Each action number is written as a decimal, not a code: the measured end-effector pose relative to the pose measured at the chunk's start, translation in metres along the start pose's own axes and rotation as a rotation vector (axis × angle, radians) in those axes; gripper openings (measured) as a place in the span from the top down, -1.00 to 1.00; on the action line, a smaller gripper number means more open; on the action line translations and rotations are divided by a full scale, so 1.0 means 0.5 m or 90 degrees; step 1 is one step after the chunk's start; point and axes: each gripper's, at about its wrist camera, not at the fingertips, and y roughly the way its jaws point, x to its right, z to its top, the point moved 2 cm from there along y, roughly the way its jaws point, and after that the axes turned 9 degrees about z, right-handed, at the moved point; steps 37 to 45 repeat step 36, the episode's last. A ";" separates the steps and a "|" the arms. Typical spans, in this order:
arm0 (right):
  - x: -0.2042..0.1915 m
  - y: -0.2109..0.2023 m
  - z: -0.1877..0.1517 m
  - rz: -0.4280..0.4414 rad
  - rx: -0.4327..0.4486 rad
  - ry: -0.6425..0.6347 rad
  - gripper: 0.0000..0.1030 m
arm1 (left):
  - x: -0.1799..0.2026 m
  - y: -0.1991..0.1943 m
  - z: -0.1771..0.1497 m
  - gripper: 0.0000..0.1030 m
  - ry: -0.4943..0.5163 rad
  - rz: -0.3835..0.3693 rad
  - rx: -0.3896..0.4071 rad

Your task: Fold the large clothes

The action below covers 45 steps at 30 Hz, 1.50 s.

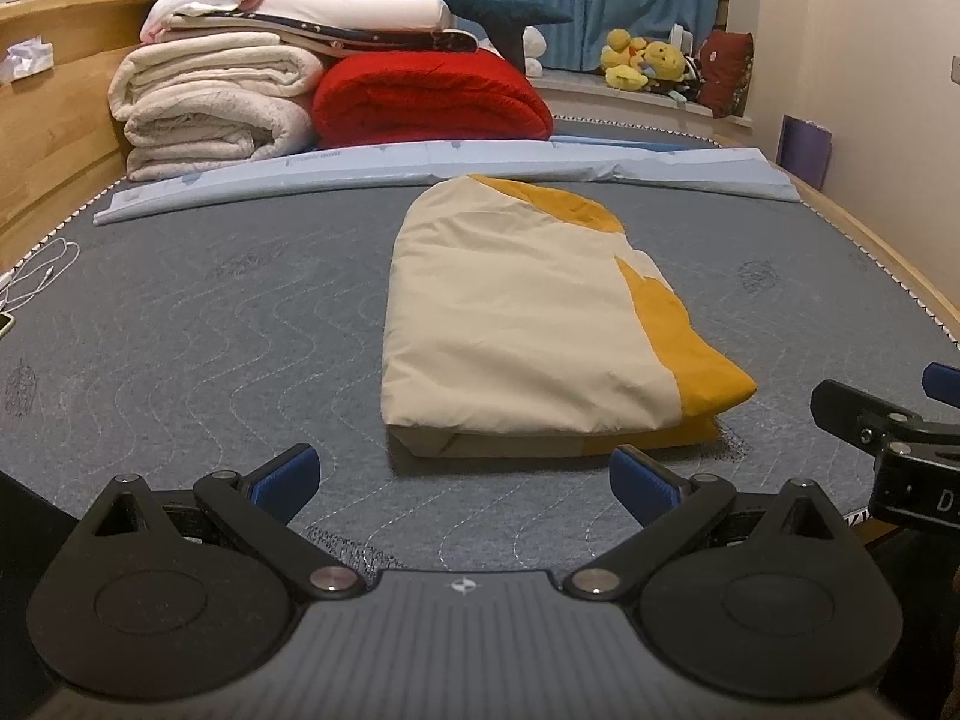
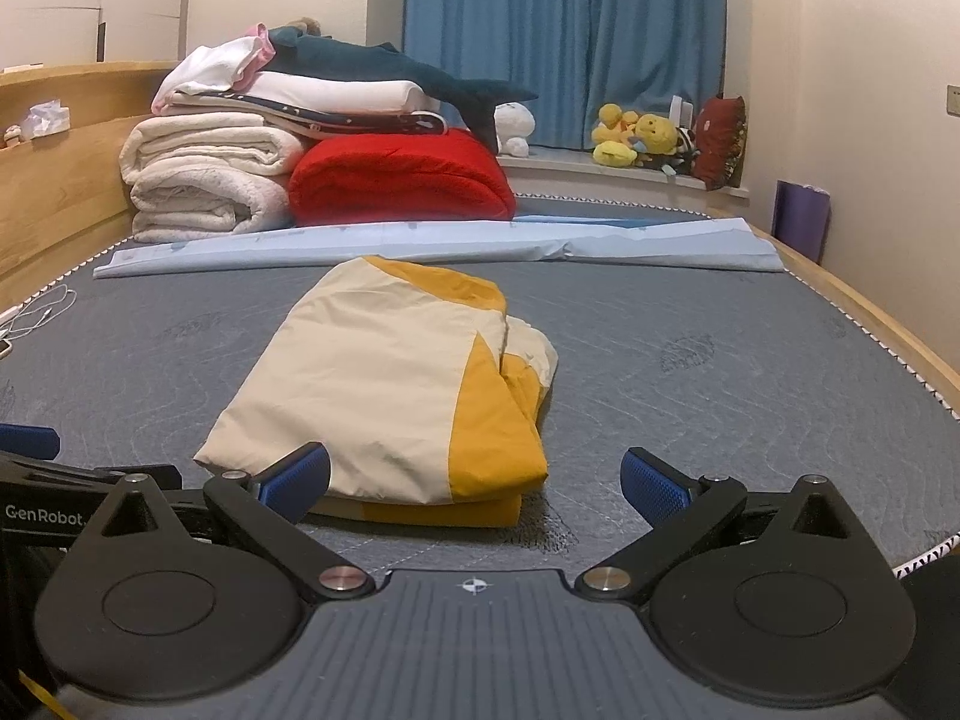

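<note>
Garment (image 1: pixel 528 312) lies folded, compact, mid-bed (image 1: pixel 180 312) (cream over yellow). Left tool (image 1: pixel 465 474), right tool (image 2: pixel 477 480) both released, empty, short of near edge. Judged: folding done; next, tidy or remove

Both wrist views low, facing headboard-side bedding, perhaps level

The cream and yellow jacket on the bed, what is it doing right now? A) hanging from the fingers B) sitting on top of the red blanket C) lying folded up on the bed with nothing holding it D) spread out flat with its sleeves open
C: the cream and yellow jacket lies folded on the grey mattress, and both the left gripper and the right gripper are open and off it.
</note>
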 end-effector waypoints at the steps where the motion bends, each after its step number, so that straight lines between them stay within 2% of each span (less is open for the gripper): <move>1: 0.000 0.000 0.000 0.000 0.001 0.000 -0.98 | 0.001 0.000 0.000 -0.99 0.001 -0.001 0.000; 45: -0.005 0.002 0.002 0.002 0.001 -0.002 -0.98 | 0.011 -0.001 -0.001 -0.99 0.005 -0.007 0.001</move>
